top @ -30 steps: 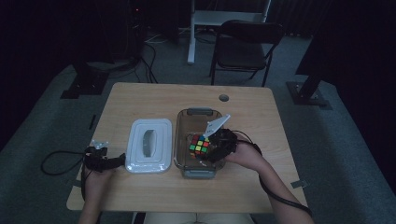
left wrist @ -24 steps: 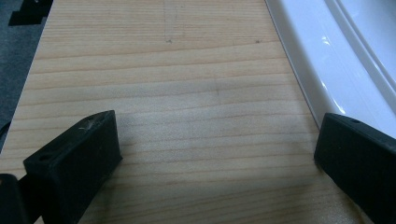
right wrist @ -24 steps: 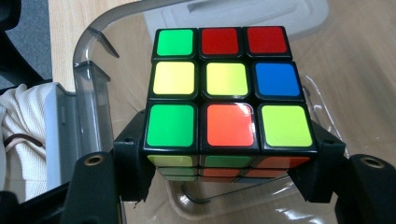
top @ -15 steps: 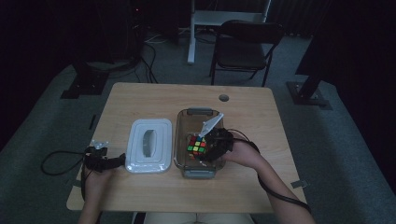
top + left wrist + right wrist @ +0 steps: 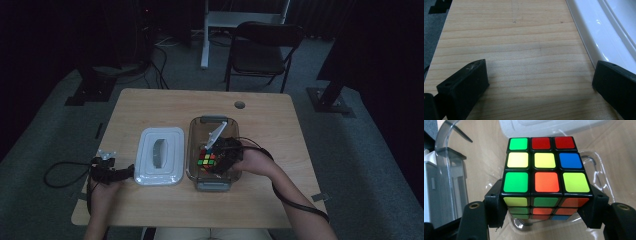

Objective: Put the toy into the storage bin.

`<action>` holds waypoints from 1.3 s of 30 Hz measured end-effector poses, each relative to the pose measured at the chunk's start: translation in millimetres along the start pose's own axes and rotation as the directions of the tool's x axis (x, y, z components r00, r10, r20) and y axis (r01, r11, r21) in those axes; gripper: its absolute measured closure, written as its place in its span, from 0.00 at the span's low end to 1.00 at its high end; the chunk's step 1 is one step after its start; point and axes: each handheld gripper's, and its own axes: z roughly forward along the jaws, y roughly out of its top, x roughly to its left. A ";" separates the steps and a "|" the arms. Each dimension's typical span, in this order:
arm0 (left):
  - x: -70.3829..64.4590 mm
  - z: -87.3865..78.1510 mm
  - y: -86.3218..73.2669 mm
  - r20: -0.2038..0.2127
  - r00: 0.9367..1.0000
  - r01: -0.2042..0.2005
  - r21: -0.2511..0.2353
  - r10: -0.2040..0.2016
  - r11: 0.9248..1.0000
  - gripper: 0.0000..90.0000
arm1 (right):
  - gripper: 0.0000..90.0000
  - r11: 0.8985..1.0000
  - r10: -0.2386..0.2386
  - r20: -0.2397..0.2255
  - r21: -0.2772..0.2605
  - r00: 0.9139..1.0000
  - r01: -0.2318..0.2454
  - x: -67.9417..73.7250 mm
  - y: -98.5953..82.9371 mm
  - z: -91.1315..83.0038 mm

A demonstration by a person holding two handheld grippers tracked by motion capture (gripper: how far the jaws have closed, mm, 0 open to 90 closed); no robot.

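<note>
We appear to be in a dim lab or recording studio: a lone wooden table (image 5: 150, 107) stands on grey carpet, with a folding chair (image 5: 261, 52) behind it, black stand bases (image 5: 90, 92) beside it, and cables (image 5: 160, 55) beyond it.

- The puzzle cube (image 5: 545, 178) hides its lower faces between the right gripper's (image 5: 545, 202) two jaws; what it rests on cannot be told.
- The white lid (image 5: 609, 30), beside the left gripper (image 5: 540, 82), is cut off by the top and right edges.
- The clear container (image 5: 451, 170) around the right gripper runs past the edges.
- In the high view the cube's stickers are too small to read.
</note>
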 end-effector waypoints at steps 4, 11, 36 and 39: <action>0.0 0.0 0.0 0.000 1.000 0.000 0.000 0.000 1.000 0.01 | 0.37 1.000 -0.004 -0.010 0.025 1.000 0.004 0.4 1.4 4.7; -0.1 0.1 0.0 0.000 1.000 0.000 -0.001 0.000 1.000 0.01 | 0.37 0.998 -0.006 -0.001 0.064 1.000 0.006 0.1 6.0 8.9; -0.3 0.0 -0.1 0.002 1.000 -0.004 -0.001 0.004 1.000 0.01 | 0.37 0.961 -0.067 0.019 0.271 0.998 0.059 1.4 28.4 45.1; -0.2 0.0 -0.2 0.002 1.000 -0.005 -0.002 0.005 1.000 0.01 | 0.37 0.955 -0.056 0.008 0.292 0.998 0.052 0.3 28.5 47.0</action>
